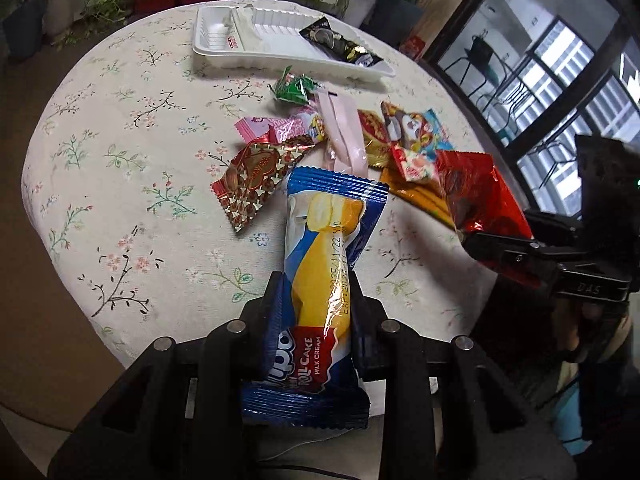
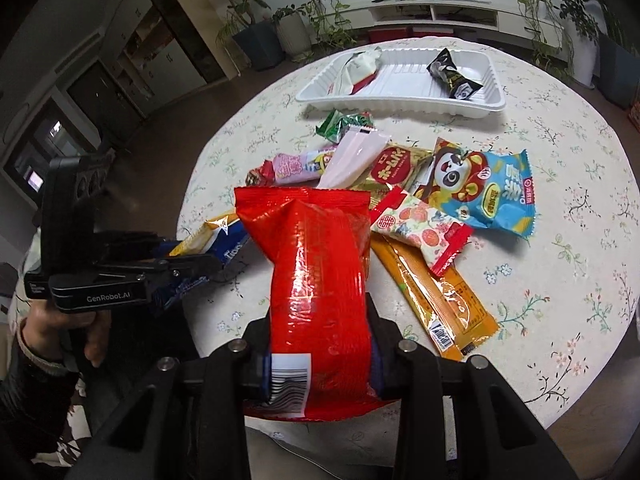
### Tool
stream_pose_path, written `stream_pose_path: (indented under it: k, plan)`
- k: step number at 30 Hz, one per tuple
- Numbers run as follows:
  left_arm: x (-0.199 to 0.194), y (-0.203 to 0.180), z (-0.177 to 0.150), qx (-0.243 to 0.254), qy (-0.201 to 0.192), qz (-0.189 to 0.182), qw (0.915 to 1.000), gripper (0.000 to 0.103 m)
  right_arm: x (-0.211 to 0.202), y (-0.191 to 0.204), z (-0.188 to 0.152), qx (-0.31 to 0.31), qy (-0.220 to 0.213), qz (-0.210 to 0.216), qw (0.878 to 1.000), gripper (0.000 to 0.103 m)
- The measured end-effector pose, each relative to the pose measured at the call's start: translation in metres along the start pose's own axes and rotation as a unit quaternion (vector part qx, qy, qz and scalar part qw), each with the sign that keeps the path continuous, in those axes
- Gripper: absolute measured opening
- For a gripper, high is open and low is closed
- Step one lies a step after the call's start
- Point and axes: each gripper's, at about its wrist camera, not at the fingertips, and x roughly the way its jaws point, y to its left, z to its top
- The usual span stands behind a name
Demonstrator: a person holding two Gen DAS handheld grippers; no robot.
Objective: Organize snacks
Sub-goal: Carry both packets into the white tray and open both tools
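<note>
Snacks: blue roll-cake pack (image 1: 320, 280) clamped in left gripper (image 1: 316, 300), red pack (image 2: 316, 280) clamped in right gripper (image 2: 320, 320), both held near, above table (image 2: 560, 200). Carry w/o crushing to far white tray (image 2: 400, 98), set flat beside black pack (image 2: 452, 74). Grip pts hidden behind wrappers; pile overlaps.

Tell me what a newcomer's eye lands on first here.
The two held packets: a blue cake packet pinched in the left gripper and a red packet pinched in the right gripper. Behind them lies a heap of snacks mid-table, then a white tray holding two packets.
</note>
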Motion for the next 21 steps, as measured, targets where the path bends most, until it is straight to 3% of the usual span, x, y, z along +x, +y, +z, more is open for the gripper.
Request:
stream_pose_path:
  k: [12, 21]
  plan:
    - [-0.029, -0.001, 0.022, -0.026, -0.037, -0.052, 0.9976, 0.026, -0.032, -0.034, 0.006, 0.063, -0.048, 0.024, 0.997, 0.037]
    - [-0.046, 0.021, 0.061, -0.054, -0.075, -0.052, 0.9943, 0.026, -0.051, -0.061, 0.021, 0.085, -0.079, 0.019, 0.993, 0.037]
